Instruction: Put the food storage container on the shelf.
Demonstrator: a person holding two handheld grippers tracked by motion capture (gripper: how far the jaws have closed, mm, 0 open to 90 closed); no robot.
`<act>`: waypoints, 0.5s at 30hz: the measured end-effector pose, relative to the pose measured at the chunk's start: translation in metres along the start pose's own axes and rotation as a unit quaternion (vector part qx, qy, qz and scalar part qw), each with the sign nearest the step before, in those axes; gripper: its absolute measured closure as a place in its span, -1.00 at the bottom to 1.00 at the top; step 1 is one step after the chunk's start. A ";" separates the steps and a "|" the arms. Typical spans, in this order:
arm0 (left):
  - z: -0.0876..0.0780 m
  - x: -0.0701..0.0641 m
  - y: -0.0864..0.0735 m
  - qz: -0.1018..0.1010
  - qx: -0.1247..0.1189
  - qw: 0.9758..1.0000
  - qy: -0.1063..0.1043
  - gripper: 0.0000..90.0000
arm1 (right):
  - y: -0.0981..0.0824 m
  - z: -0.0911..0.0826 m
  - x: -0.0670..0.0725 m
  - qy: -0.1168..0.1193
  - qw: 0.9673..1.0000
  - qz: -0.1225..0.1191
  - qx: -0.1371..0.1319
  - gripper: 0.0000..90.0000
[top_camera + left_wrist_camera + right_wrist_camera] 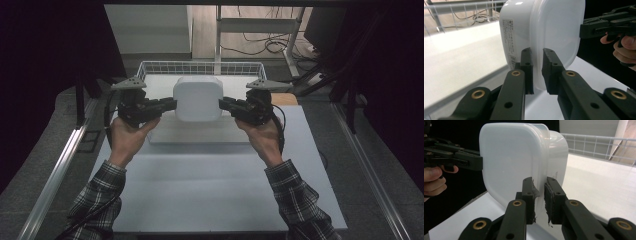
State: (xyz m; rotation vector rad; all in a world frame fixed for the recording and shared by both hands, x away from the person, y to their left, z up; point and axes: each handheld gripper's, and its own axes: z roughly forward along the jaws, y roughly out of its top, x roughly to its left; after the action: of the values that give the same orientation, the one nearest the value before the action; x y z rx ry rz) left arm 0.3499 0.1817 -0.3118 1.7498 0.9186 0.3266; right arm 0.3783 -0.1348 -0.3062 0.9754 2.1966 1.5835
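Together, the left tongs [170,104] and the right tongs [224,104] pinched opposite edges of a white plastic box [198,98], which hung between them above the table [210,190]. Each pair was clamped on the box's rim, the lidded face turned toward the person. Beyond the tongs stood a wire basket [200,67], and a pale board [200,134] lay on the table below the box.

Both forearms in plaid sleeves reach forward, roughly symmetric, hands raised above the table. Left black two-jaw gripper [172,104] points inward toward the right one, jaws nearly closed, pinching a thin rim. Right black two-jaw gripper [222,104] mirrors it, jaws likewise pinched.
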 end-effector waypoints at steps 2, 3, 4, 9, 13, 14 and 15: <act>0.002 0.002 0.004 -0.002 0.000 1.000 0.001 0.77 | 0.005 0.002 -0.003 -0.002 1.000 0.003 0.000 0.73; 0.004 0.006 0.007 -0.006 -0.001 1.000 -0.001 0.77 | 0.009 0.005 -0.006 -0.004 1.000 0.006 0.001 0.73; 0.005 0.008 0.008 -0.009 -0.002 1.000 -0.002 0.77 | 0.011 0.006 -0.008 -0.004 1.000 0.007 0.001 0.73; 0.014 0.015 0.013 -0.019 -0.001 1.000 -0.003 0.77 | 0.017 0.014 -0.015 -0.009 1.000 0.011 0.007 0.73; 0.020 0.020 0.014 -0.024 0.006 1.000 0.000 0.76 | 0.020 0.019 -0.022 -0.013 1.000 0.021 0.014 0.72; 0.020 0.020 0.014 -0.024 0.006 1.000 0.000 0.75 | 0.020 0.021 -0.023 -0.014 1.000 0.022 0.015 0.72; 0.024 0.023 0.014 -0.027 0.006 1.000 0.000 0.75 | 0.021 0.022 -0.025 -0.014 0.999 0.023 0.017 0.72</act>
State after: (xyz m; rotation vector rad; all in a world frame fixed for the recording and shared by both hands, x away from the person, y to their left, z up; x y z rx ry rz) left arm 0.3854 0.1800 -0.3129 1.7314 0.9691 0.2870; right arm 0.4166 -0.1309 -0.2994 1.0599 2.2029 1.5483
